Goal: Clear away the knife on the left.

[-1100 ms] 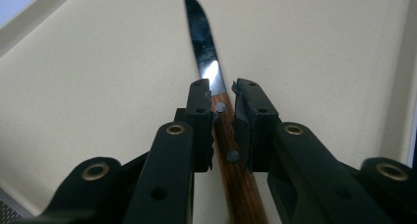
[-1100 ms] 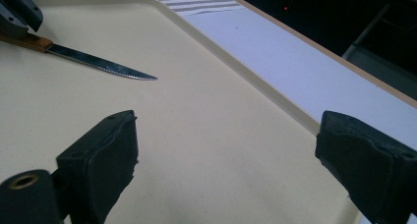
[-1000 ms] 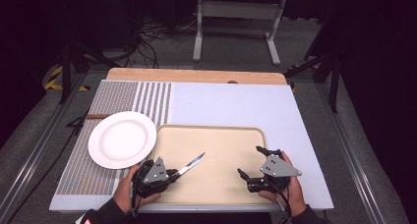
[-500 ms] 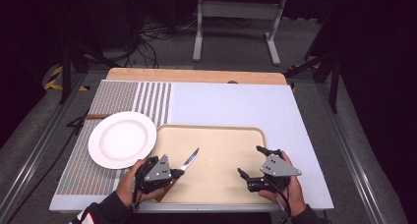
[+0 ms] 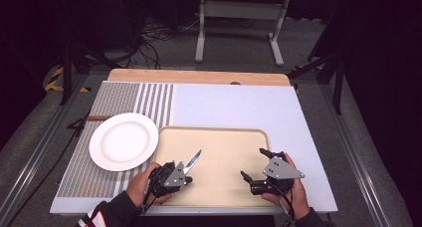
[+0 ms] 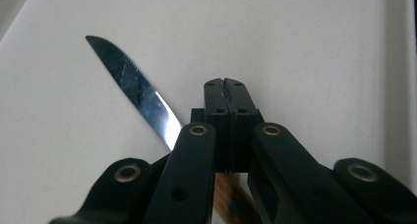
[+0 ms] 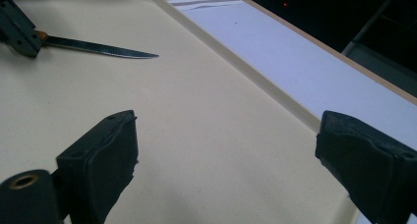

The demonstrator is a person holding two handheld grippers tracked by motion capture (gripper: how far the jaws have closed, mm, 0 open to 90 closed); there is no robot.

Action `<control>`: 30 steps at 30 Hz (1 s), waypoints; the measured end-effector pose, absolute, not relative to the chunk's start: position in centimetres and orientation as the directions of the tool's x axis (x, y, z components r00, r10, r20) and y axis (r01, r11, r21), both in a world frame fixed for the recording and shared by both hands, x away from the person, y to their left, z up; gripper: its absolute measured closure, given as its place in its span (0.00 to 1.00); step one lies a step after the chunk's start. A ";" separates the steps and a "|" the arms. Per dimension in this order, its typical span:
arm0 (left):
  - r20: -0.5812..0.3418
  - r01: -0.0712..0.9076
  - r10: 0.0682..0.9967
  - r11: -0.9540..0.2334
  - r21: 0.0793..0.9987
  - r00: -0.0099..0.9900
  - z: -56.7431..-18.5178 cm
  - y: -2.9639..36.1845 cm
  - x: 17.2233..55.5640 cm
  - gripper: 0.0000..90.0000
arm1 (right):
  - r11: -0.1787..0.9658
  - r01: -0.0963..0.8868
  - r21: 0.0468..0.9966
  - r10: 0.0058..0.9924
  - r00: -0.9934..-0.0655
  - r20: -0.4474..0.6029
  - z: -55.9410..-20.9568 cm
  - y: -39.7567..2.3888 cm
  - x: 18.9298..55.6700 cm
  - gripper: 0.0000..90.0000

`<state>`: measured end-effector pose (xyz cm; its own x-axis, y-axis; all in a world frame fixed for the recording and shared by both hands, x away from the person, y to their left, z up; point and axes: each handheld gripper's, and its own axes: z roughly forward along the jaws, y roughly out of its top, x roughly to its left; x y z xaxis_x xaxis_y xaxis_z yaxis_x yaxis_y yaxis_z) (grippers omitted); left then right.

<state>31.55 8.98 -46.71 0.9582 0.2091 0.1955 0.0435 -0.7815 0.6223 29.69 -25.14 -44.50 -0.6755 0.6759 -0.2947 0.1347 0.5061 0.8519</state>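
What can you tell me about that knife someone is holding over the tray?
The knife is a table knife with a shiny, pointed steel blade, finely serrated along one edge, and a brown handle that looks like wood. The left gripper is shut on the handle, so most of it is hidden between the black jaws. The blade sticks out over the beige tray, pointing away from the person and toward the tray's middle. Whether the tip touches the tray is unclear.

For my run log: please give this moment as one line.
left gripper: shut on knife | right gripper: open | tray | plate
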 end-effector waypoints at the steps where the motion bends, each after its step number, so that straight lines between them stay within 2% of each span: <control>1: 0.191 0.053 0.217 -0.781 0.623 0.957 -46.7 9.3 31.6 1.00 | 0.507 0.135 0.851 0.676 -0.676 -0.295 -44.5 -25.1 29.7 0.11; 11: 0.164 0.094 0.256 -0.760 0.643 0.953 -46.9 11.7 31.8 1.00 | 0.520 0.133 0.844 0.670 -0.676 -0.306 -44.5 -25.2 29.6 0.11; 30: 0.177 0.165 0.349 -0.757 0.633 0.920 -46.8 14.1 32.4 0.97 | 0.530 0.131 0.838 0.663 -0.680 -0.313 -44.6 -25.1 29.6 0.11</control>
